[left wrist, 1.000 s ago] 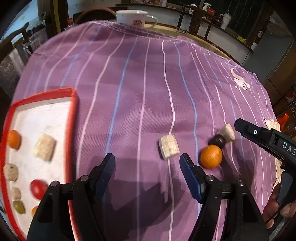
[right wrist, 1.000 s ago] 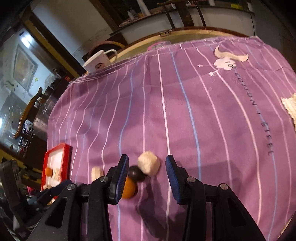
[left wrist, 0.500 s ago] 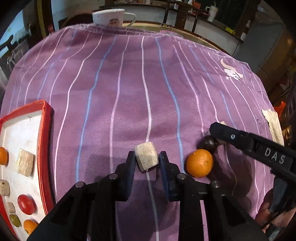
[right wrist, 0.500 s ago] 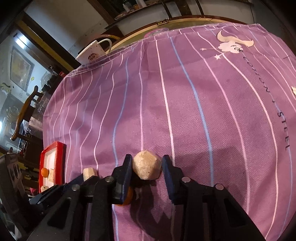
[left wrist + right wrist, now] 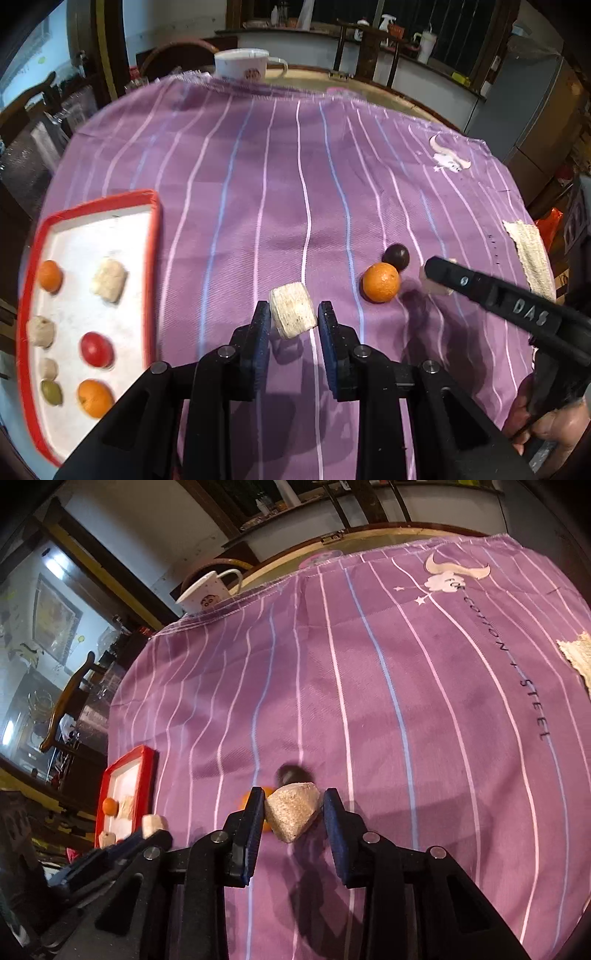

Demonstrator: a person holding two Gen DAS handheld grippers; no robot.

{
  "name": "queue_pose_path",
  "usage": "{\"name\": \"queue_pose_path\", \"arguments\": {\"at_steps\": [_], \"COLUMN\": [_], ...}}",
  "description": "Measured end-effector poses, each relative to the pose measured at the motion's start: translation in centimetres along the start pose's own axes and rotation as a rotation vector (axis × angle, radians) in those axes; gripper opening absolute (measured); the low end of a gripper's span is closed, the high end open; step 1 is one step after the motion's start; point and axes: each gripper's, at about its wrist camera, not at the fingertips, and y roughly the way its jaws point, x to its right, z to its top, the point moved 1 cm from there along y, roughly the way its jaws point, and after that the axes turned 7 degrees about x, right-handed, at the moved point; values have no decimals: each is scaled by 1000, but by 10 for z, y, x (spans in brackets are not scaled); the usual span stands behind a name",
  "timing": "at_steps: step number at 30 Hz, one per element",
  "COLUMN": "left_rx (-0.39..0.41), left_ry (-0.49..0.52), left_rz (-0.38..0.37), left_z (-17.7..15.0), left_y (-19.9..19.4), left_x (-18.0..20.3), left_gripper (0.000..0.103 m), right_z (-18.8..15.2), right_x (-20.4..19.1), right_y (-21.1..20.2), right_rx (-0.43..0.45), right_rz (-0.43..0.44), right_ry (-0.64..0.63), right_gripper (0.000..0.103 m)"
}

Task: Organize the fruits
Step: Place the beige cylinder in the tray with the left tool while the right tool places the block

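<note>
Counts, left wrist view unless noted.

Oranges: three. Two in the red tray [image 5: 155,236], at [image 5: 50,275] and [image 5: 95,398]; one on the purple cloth [image 5: 258,177] at [image 5: 381,282].

Beige blocks: six. Four in the tray, at [image 5: 109,280], [image 5: 40,331], [image 5: 48,368], and two off it: one [image 5: 293,315] in the left gripper [image 5: 294,334], one [image 5: 292,810] in the right gripper [image 5: 294,814].

Red fruit [image 5: 96,349]: one. Green olive-like fruit [image 5: 51,392]: one. Dark round fruit [image 5: 396,256]: one.

Grippers: two. Tray: one. White mug [image 5: 244,68]: one. Pale loofah-like strip [image 5: 529,254]: one.
</note>
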Motion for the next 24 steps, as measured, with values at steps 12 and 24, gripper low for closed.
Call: {"name": "queue_pose_path", "arguments": {"at_steps": [12, 24], "left_rx": [81, 49], "left_ry": [4, -135], "left_rz": [91, 143], "left_z": [-15, -60], "left_y": [-67, -88], "left_x": [-9, -79], "left_gripper": [26, 26], "right_z": [-38, -63], "right_x": [-33, -84], "right_y": [-42, -68], "right_rx": [-5, 31], "right_rz": [58, 95], "right_ry": [-72, -218], "right_gripper": [36, 36]}}
